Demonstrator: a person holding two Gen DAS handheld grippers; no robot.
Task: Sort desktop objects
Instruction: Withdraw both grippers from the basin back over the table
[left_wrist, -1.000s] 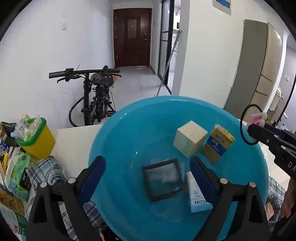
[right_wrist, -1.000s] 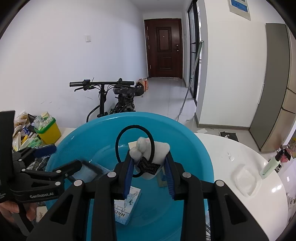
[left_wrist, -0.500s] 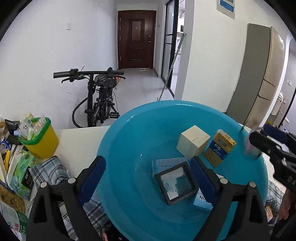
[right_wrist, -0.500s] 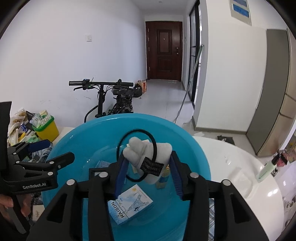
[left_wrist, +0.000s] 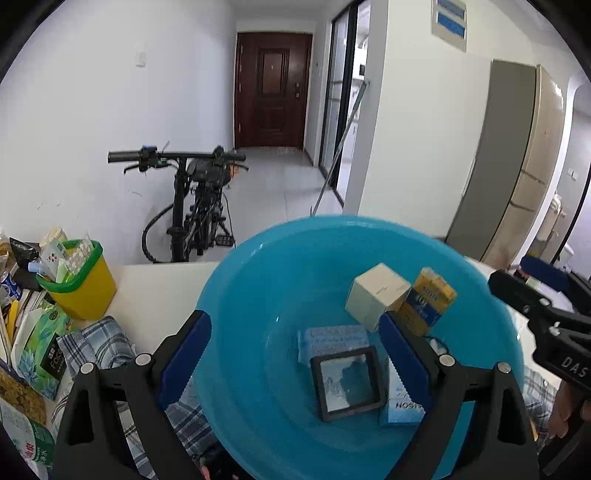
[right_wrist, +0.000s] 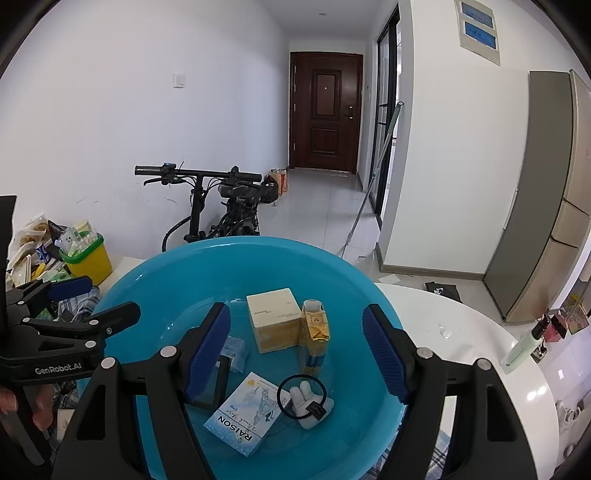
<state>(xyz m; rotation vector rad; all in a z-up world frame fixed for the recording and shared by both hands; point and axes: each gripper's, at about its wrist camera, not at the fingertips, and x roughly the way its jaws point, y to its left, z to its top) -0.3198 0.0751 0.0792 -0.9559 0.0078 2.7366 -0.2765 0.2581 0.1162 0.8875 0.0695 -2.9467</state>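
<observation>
Right tongs (right_wrist: 295, 354) stood apart, empty, above blue basin (right_wrist: 155, 273); your left tongs (left_wrist: 295, 354) likewise apart, empty. Plush hair tie (right_wrist: 306, 400) lay in basin beside tissue pack (right_wrist: 245, 417), likely sorted there with boxes.

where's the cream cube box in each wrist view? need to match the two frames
Left wrist: the cream cardboard cube box sits right of centre inside the blue plastic basin, touching the yellow-and-blue carton to its right.
Right wrist: the box sits at centre, far side of the basin, carton at its right.
Shared landmark: the dark brown door.
</observation>
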